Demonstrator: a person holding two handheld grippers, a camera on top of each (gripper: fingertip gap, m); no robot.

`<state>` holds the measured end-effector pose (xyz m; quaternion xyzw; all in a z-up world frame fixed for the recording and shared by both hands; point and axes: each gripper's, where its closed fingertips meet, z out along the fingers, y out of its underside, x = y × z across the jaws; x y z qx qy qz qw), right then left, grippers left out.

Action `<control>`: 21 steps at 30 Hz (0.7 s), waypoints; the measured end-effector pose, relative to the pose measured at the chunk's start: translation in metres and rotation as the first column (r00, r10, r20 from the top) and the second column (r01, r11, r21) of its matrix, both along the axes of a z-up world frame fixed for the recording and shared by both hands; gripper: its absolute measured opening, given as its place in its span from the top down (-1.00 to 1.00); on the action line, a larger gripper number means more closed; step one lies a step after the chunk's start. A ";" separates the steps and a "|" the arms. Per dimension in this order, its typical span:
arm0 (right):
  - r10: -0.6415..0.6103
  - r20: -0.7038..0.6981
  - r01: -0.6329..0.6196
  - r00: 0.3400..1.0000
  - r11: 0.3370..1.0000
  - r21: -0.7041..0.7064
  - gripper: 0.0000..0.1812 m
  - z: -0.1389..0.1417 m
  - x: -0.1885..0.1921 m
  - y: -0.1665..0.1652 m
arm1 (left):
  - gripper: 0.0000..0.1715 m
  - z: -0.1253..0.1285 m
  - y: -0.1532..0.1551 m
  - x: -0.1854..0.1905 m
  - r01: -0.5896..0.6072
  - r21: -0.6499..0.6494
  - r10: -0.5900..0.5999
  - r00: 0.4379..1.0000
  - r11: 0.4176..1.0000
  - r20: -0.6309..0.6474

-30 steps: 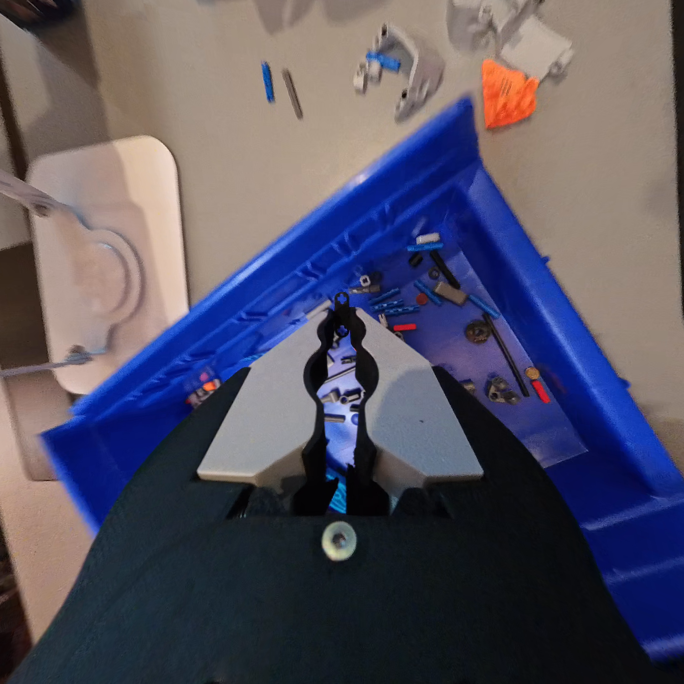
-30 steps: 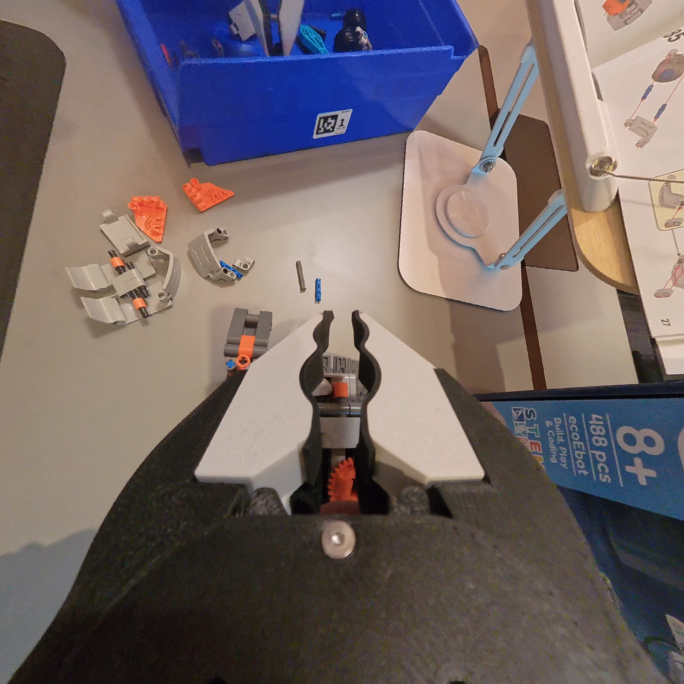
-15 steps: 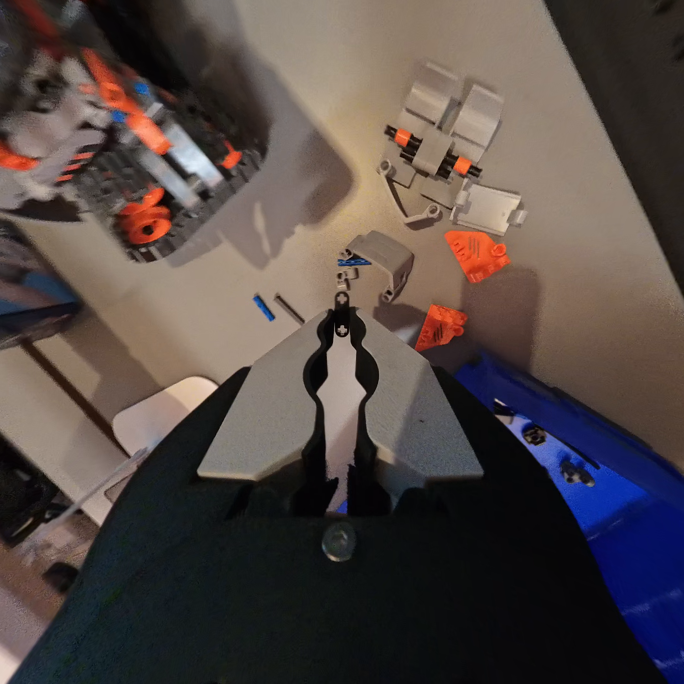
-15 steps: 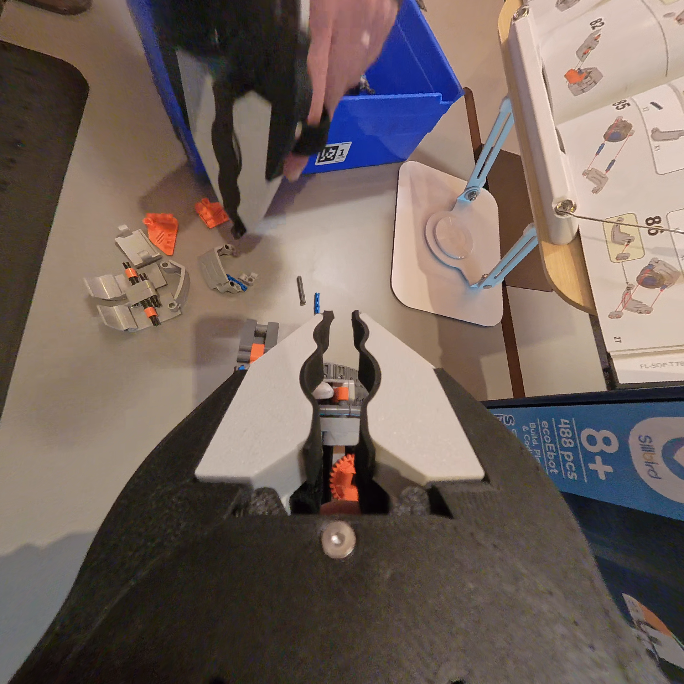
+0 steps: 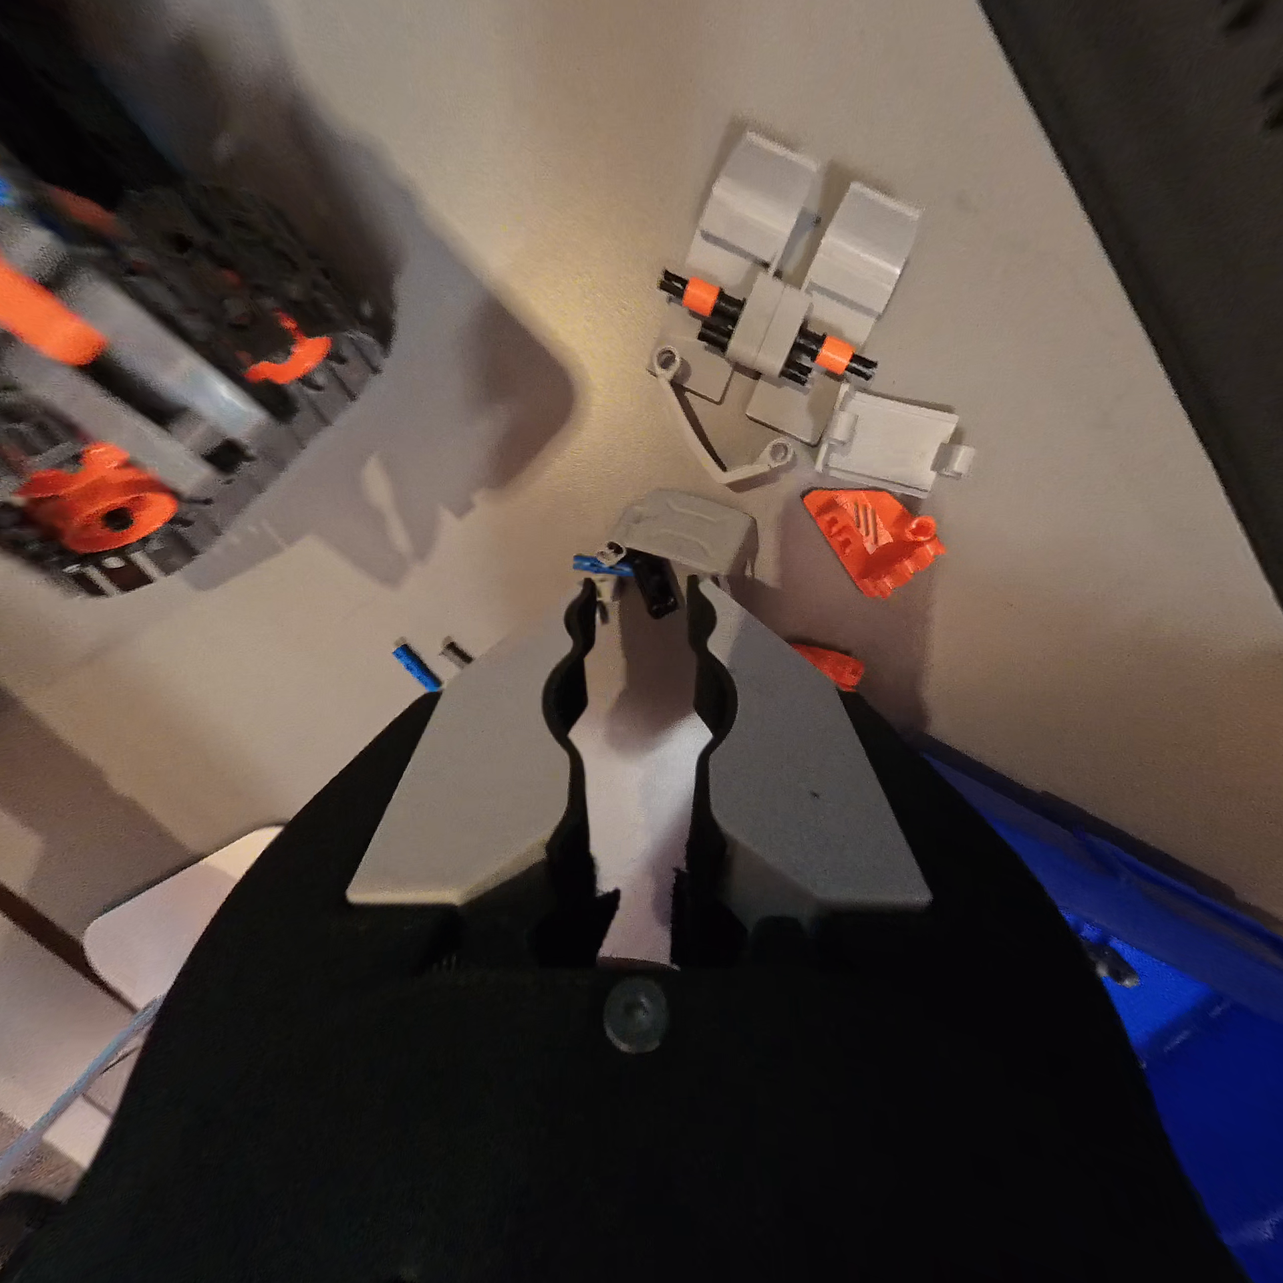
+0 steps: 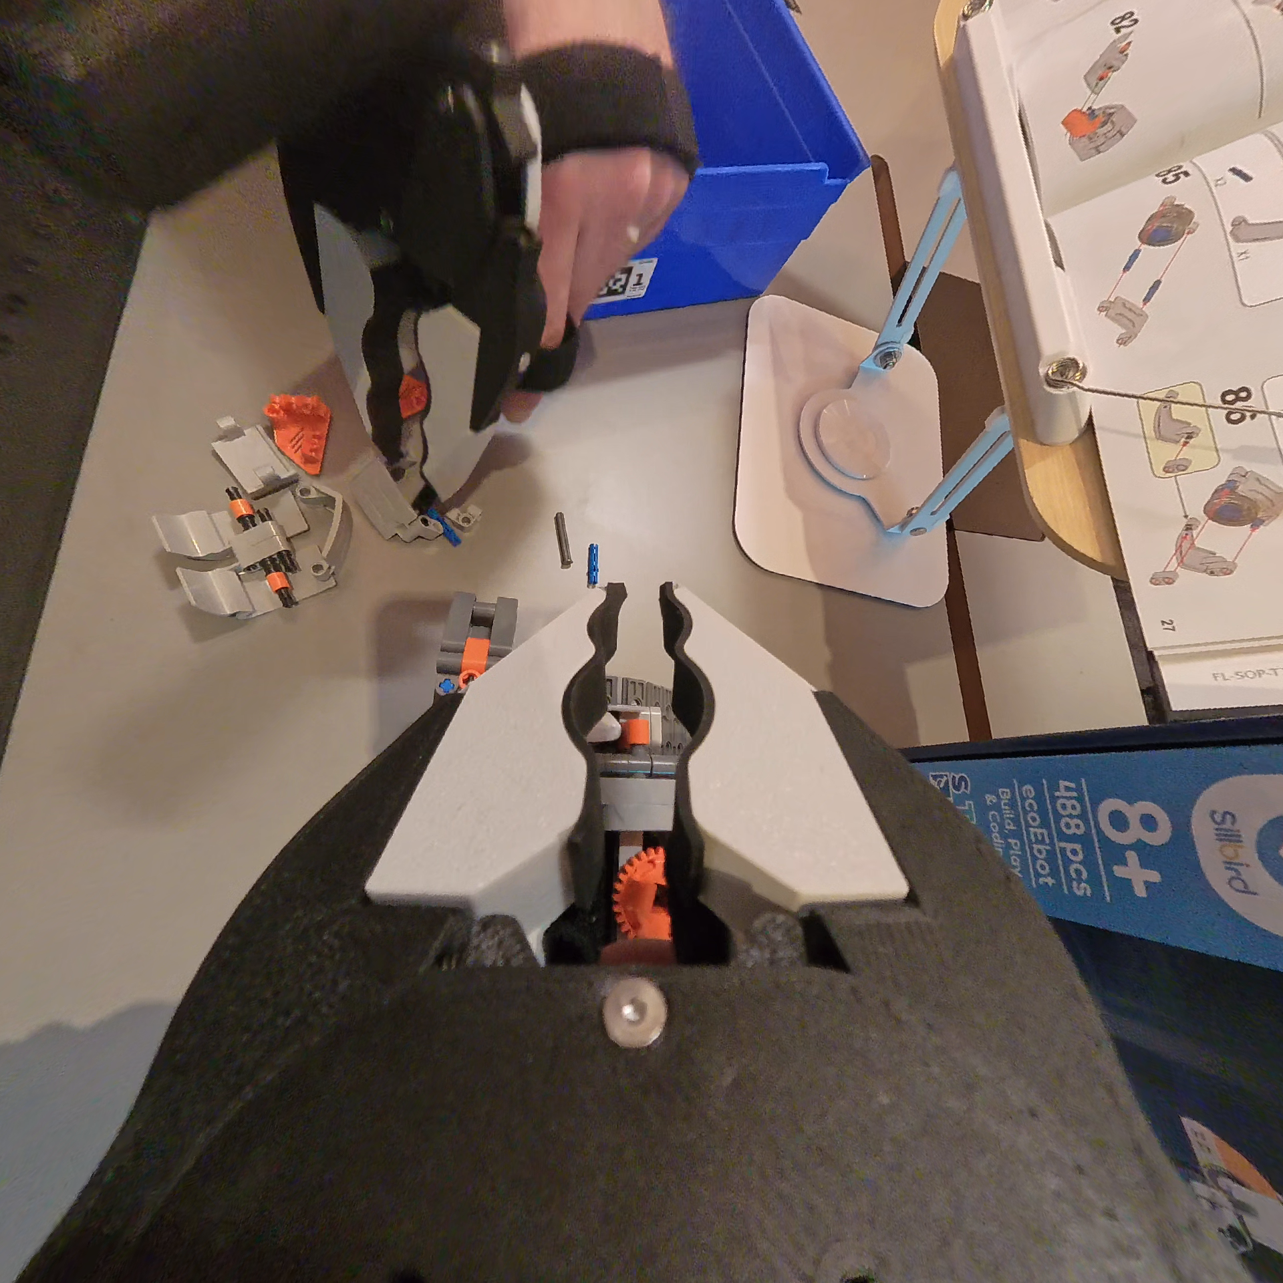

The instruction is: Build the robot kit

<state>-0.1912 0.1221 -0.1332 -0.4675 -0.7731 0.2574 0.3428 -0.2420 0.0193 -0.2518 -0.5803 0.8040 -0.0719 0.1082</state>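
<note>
My left gripper (image 5: 642,597) is open just above the table. A small black connector piece (image 5: 658,587) sits loose between its tips, against a grey curved panel (image 5: 687,541) with a blue pin (image 5: 602,564) at its edge. In the right wrist view, the left gripper (image 6: 423,500) is held by a hand and points down at that panel (image 6: 389,500). My right gripper (image 6: 642,590) is shut on a grey, black and orange tracked model (image 6: 635,770) and holds it above the table. The model also shows blurred in the left wrist view (image 5: 139,416).
A grey winged assembly (image 6: 257,548) and orange wedge panels (image 6: 302,430) lie left. A dark pin (image 6: 564,548), a blue pin (image 6: 593,562) and a small grey block (image 6: 479,639) lie near my right fingertips. Blue bin (image 6: 750,208), white stand base (image 6: 840,451), booklet (image 6: 1180,347) and blue box (image 6: 1111,833) surround. My hands' fingertips stand some 15 cm from each other. My right tips are roughly 7 cm from the small grey block (image 6: 479,639). It turns up in the left wrist view (image 5: 76,346) as well.
My left gripper came out of the blue bin shut on the black piece, moved down to the grey curved panel, and has opened. The right gripper kept hold of the model.
</note>
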 end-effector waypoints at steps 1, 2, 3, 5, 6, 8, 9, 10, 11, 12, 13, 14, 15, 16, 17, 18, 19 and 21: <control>-0.002 -0.001 0.002 1.000 1.000 0.001 0.89 0.000 0.000 0.000 | 0.70 0.008 0.001 0.001 -0.013 0.013 0.013 0.999 1.000 0.031; -0.003 -0.001 0.003 1.000 1.000 0.001 0.89 0.001 0.001 0.001 | 0.66 0.016 0.003 0.000 -0.030 0.027 0.029 0.998 0.999 0.058; -0.004 -0.003 0.004 1.000 1.000 0.002 0.89 0.001 0.001 0.001 | 0.62 0.025 0.005 -0.002 -0.049 0.049 0.046 0.996 0.998 0.078; -0.006 -0.006 0.006 1.000 1.000 0.003 0.89 0.002 0.001 0.001 | 0.58 0.043 0.007 -0.010 -0.086 0.091 0.075 0.991 0.992 0.115; -0.006 -0.007 0.006 1.000 1.000 0.004 0.89 0.003 0.001 0.001 | 0.58 0.051 0.009 -0.016 -0.109 0.115 0.095 0.987 0.987 0.126; -0.004 -0.007 0.004 1.000 1.000 0.006 0.89 0.003 0.001 0.001 | 0.59 0.067 0.013 -0.033 -0.166 0.161 0.141 0.978 0.973 0.153; -0.004 -0.007 0.004 1.000 1.000 0.007 0.89 0.003 0.001 0.001 | 0.59 0.075 0.014 -0.043 -0.198 0.173 0.171 0.972 0.965 0.163; -0.003 -0.007 0.003 1.000 1.000 0.008 0.89 0.003 0.001 0.000 | 0.59 0.081 0.014 -0.054 -0.230 0.191 0.198 0.965 0.954 0.173; -0.003 -0.007 0.003 1.000 1.000 0.008 0.89 0.003 0.001 0.000 | 0.59 0.088 0.014 -0.065 -0.261 0.208 0.225 0.957 0.943 0.183; -0.004 -0.006 0.004 1.000 1.000 0.007 0.89 0.002 0.000 0.001 | 0.60 0.093 0.012 -0.077 -0.291 0.221 0.252 0.949 0.931 0.187; -0.005 -0.005 0.005 1.000 1.000 0.008 0.89 0.002 0.000 0.001 | 0.60 0.098 0.011 -0.089 -0.321 0.242 0.280 0.941 0.916 0.190; -0.006 -0.003 0.006 1.000 1.000 0.007 0.89 0.001 0.000 0.001 | 0.60 0.102 0.010 -0.101 -0.349 0.263 0.306 0.932 0.899 0.194; -0.006 -0.001 0.006 1.000 1.000 0.005 0.89 0.000 0.000 0.002 | 0.61 0.106 0.008 -0.113 -0.375 0.272 0.330 0.923 0.886 0.197; -0.007 -0.001 0.007 1.000 1.000 0.005 0.89 -0.001 0.000 0.002 | 0.61 0.109 0.005 -0.124 -0.402 0.278 0.356 0.912 0.873 0.202; -0.008 0.000 0.008 1.000 1.000 0.004 0.89 -0.001 -0.001 0.002 | 0.61 0.112 0.002 -0.135 -0.429 0.285 0.381 0.901 0.858 0.208; -0.008 0.000 0.008 1.000 1.000 0.003 0.89 -0.001 -0.001 0.002 | 0.63 0.113 -0.002 -0.146 -0.454 0.284 0.407 0.889 0.845 0.210; -0.009 0.002 0.009 1.000 1.000 0.003 0.89 -0.002 -0.001 0.002 | 0.63 0.114 -0.006 -0.158 -0.478 0.287 0.433 0.877 0.830 0.208; -0.008 0.003 0.008 1.000 1.000 0.004 0.89 -0.002 -0.001 0.002 | 0.67 0.115 -0.011 -0.180 -0.520 0.302 0.478 0.854 0.799 0.206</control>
